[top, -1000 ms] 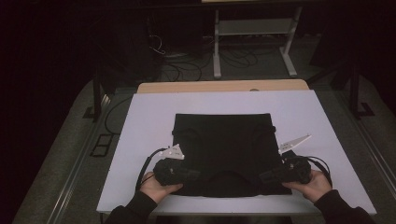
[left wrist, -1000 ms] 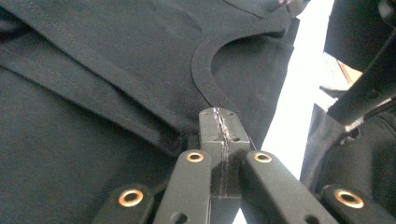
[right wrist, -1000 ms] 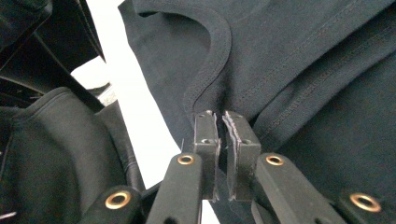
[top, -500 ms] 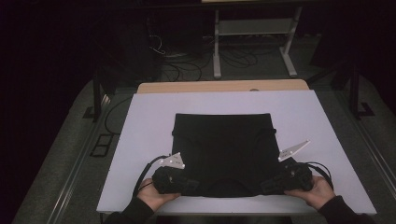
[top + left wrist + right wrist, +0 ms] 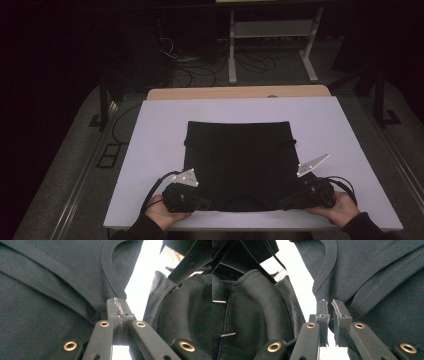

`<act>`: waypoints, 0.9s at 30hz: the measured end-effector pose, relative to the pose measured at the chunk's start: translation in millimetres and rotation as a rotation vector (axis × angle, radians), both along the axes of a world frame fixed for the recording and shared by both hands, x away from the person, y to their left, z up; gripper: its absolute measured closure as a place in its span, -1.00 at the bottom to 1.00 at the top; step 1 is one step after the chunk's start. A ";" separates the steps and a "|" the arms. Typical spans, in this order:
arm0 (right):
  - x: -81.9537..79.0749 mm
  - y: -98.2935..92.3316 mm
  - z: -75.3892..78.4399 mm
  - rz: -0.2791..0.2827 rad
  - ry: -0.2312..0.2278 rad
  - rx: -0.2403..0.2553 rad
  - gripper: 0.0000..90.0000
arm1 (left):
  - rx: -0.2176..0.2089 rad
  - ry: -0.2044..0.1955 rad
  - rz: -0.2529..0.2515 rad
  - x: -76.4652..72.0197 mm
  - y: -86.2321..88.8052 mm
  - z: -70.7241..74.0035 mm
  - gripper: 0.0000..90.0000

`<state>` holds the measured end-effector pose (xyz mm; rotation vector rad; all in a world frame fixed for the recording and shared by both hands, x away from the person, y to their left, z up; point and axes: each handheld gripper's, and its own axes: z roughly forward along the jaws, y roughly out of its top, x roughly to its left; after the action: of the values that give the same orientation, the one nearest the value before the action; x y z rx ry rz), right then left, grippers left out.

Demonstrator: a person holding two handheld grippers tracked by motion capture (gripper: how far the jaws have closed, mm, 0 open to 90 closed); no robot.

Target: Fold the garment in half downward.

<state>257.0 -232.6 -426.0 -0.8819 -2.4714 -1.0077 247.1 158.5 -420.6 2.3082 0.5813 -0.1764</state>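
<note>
High view is showing a black garment (image 5: 239,162) lying flat on the white table (image 5: 150,150), its collar edge at the near side by the person. Both hands are now sitting closer to the table's near edge than a second ago, and the garment's near hem is coming with them, so the cloth looks to be getting tugged toward the person, perhaps to smooth or square it before a fold. The left gripper (image 5: 205,202) is pressing its jaws fully together on the fabric beside the neckline; in the left gripper view (image 5: 117,312) no gap is showing between them. The right gripper (image 5: 286,202) is pinching the shoulder seam area, and its own view (image 5: 330,312) is showing a thin slit with cloth caught in it.
</note>
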 end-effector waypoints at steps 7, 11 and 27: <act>-1.5 0.9 -0.5 0.008 0.008 -0.006 0.81 | 0.000 0.007 -0.013 -0.5 -0.3 -0.7 0.98; -2.3 1.1 -0.8 0.015 0.004 -0.009 0.80 | 0.004 0.009 -0.026 -2.2 -0.9 -0.5 0.98; -3.3 1.6 0.4 0.004 -0.005 -0.020 0.52 | -0.003 0.030 -0.021 -3.8 1.8 0.4 0.94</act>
<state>253.7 -231.0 -425.6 -0.8817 -2.4901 -0.9868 243.3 160.3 -420.3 2.3129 0.5719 -0.2220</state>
